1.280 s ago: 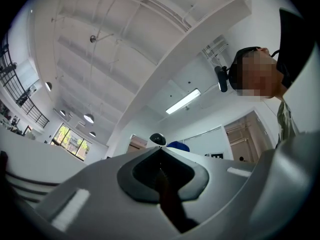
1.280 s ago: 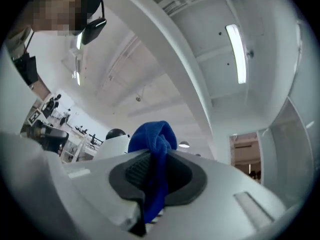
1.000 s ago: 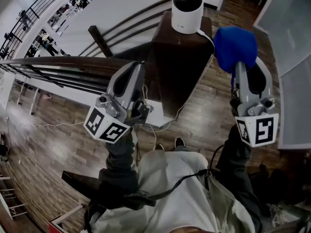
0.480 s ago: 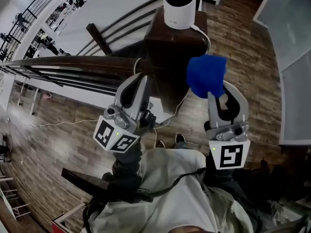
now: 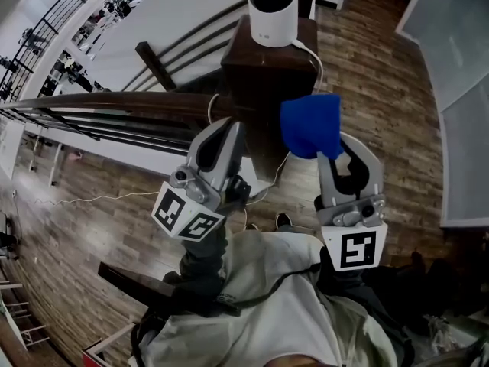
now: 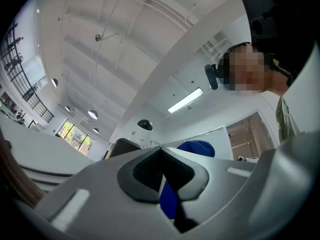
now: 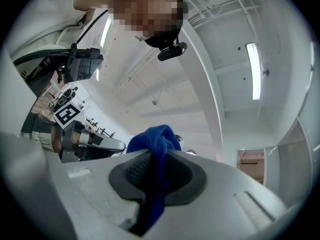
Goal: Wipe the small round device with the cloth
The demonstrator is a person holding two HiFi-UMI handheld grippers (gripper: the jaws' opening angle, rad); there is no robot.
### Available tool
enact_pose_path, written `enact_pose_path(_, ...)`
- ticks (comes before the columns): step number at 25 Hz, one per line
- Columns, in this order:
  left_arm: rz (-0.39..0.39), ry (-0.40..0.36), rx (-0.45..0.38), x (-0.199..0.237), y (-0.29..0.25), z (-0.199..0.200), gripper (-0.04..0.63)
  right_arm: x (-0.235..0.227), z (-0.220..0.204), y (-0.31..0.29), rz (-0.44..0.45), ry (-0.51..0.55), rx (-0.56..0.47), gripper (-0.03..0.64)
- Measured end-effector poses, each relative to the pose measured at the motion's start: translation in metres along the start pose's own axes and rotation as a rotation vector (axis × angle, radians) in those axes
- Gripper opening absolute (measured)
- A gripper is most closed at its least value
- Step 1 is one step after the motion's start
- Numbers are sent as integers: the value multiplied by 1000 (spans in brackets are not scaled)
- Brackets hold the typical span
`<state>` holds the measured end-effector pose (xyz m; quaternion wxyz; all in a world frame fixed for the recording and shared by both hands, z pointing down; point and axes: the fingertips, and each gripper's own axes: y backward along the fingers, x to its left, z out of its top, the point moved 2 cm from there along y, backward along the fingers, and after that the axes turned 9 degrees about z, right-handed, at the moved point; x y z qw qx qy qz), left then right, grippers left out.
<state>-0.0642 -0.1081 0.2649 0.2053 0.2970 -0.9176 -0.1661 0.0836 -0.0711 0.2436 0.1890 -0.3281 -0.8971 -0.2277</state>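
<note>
The small round device (image 5: 273, 10), white with a black dome, stands on top of a dark wooden post (image 5: 267, 71) at the top of the head view. My right gripper (image 5: 330, 145) is shut on a bunched blue cloth (image 5: 311, 125), held below the device and apart from it. In the right gripper view the cloth (image 7: 156, 136) bulges out above the closed jaws. My left gripper (image 5: 229, 128) is shut with nothing in it, to the left of the cloth. Beyond its tips, the left gripper view shows the device's dome (image 6: 145, 125) and the cloth (image 6: 197, 148).
A white cable (image 5: 315, 60) runs from the device down the post. Dark wooden handrails (image 5: 114, 102) stretch left from the post, with a white wall (image 5: 183, 10) behind. Wooden floor (image 5: 374, 75) lies to the right and below. A person's shoes (image 5: 281, 222) show near the post's foot.
The right gripper with the cloth has moved left and down, away from the device's side and toward my body. The left gripper has shifted slightly right.
</note>
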Motion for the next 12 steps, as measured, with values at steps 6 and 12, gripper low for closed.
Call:
enact_pose_path(6,-22,12,-4,-5,-1,3,3,2,8,-2,8,13,-12,43)
enact_pose_path(12,-23,20,0,-10,2,8,3,4,14,-1,12,10,-10,43)
